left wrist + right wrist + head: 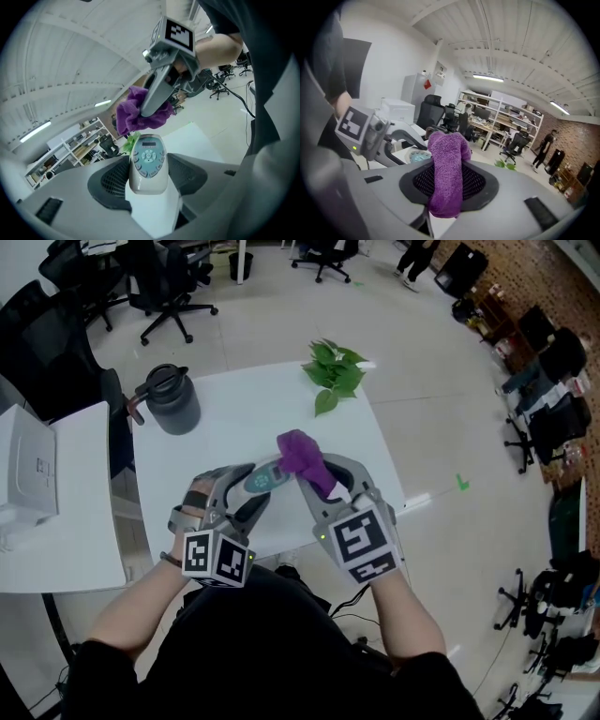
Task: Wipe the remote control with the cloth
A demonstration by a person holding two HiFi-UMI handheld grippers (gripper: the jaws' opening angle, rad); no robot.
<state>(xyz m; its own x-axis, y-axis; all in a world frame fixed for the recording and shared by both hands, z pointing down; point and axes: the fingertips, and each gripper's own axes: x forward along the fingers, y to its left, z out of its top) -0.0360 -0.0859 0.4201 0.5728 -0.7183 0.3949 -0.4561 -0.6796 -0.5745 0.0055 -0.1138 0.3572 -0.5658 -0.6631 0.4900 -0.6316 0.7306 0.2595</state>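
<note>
Okay, my left gripper (246,486) has its jaws set fairly wide and clamped on the remote control (148,161), one pad on each long side, button face up, display end pointing away from me. My right gripper (447,183) has its jaws narrow, pinched on the purple cloth (447,164); the cloth stands up between the pads as a folded wad, with the loose end hanging below them. From the head view both grippers sit close together over the near edge of the white table (244,409), left one on the left, right one on the right, tips angled toward each other. The bunched top of the cloth is at the far end of the remote, just over the display end; cannot tell if it touches. Remote is held up off the table, not lying on it. Far left on the table is a dark lidded jug (172,399), and at the far right edge a leafy green plant (334,371), both well apart from the grippers. Office chairs (159,287) stand on the floor beyond the table.
</note>
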